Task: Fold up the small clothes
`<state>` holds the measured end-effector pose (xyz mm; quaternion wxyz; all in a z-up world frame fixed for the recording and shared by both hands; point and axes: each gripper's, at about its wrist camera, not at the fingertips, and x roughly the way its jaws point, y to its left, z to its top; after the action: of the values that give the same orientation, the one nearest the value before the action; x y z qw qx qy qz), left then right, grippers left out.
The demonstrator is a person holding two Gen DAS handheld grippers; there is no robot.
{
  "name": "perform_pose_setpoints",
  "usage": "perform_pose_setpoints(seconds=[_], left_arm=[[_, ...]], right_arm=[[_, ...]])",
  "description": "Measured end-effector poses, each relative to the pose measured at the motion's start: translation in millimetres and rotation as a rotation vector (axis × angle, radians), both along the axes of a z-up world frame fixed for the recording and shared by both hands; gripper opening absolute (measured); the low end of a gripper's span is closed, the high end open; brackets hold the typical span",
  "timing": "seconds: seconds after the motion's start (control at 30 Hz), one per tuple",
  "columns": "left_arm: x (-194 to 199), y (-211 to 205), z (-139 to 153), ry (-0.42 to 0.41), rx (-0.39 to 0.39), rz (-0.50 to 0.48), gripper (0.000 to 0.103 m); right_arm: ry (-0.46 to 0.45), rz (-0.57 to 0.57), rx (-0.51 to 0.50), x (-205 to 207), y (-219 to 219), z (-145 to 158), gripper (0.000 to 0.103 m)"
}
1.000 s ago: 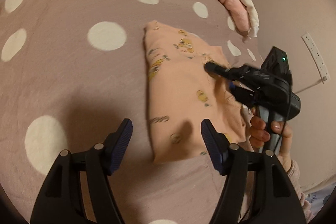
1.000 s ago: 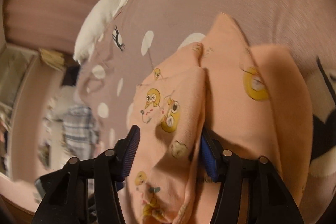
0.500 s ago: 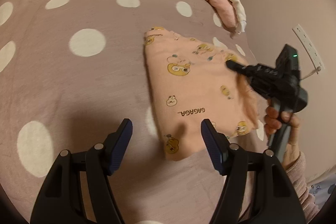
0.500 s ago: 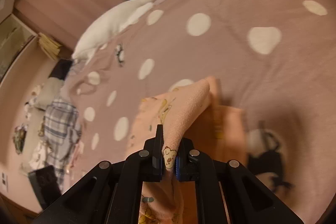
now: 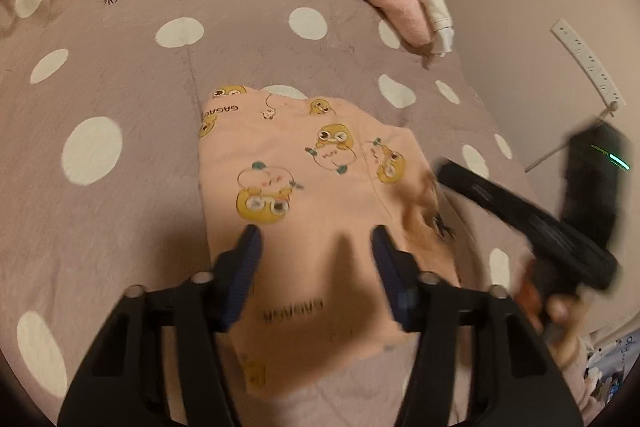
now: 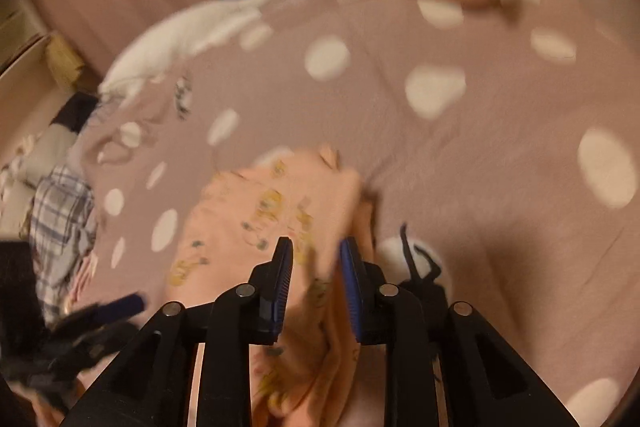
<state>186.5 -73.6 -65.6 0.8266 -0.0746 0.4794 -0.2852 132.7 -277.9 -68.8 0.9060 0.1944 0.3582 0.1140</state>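
The main risk, as I judge it, is undoing the fold: the right claw (image 6: 316,259) is opening with a ridge of the peach cotton garment printed with yellow cartoon ducks (image 5: 304,187) between its blue pads, and if the cloth snags on a ribbed pad as the claw leaves, the top layer could be dragged back and bunch. I can't tell whether the pads touch the fabric; the view is blurred, but the jaws stand a little apart. A second risk is the left claw (image 5: 316,255): its jaws are closing while hovering over the near half of the garment, nothing visibly pinched between them. If it bites only one layer, a lift would peel the stack open instead of folding it.

The garment lies flat as a rough rectangle on the mauve bedspread with white polka dots (image 5: 120,75), its near part under the left claw and its right edge by the right claw. Folded pink and cream clothes (image 5: 400,7) lie well apart at the far edge of the bed
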Motion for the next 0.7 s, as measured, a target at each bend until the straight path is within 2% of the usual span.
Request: perform_pose_setpoints(seconds=[0.07,0.13,0.23,0.33,0.4,0.53,0.7], left_arm=[[10.1,-7.5,-10.0,0.026,0.015,0.002,0.033],[19.1,-13.0,-23.9,0.056,0.047,0.012,0.030],[24.8,-16.7,-42.0,0.077,0.088,0.009,0.026],[26.6,-13.5,-40.3,0.081,0.077,0.011,0.023],[24.9,-10.2,-36.7,0.081,0.073,0.011,0.023],[-0.8,-1.4,-23.1,0.028,0.080,-0.010,0.023],[-41.1,12.5,-17.2,-0.022,0.042,-0.052,0.024]], right_arm=[[-0.038,0.114,0.023,-11.7,9.3,5.1,0.024],[-0.039,0.209,-0.020,-22.7,28.9,1.9,0.024],[0.009,0.295,-0.126,-33.4,51.0,-18.6,0.021],[0.094,0.298,-0.230,-32.8,61.2,-49.7,0.021],[0.084,0.299,-0.216,-36.0,55.1,-55.5,0.021],[0.082,0.295,-0.140,-35.5,44.5,-41.7,0.021],[-0.023,0.218,-0.020,-29.2,15.3,-16.2,0.021]])
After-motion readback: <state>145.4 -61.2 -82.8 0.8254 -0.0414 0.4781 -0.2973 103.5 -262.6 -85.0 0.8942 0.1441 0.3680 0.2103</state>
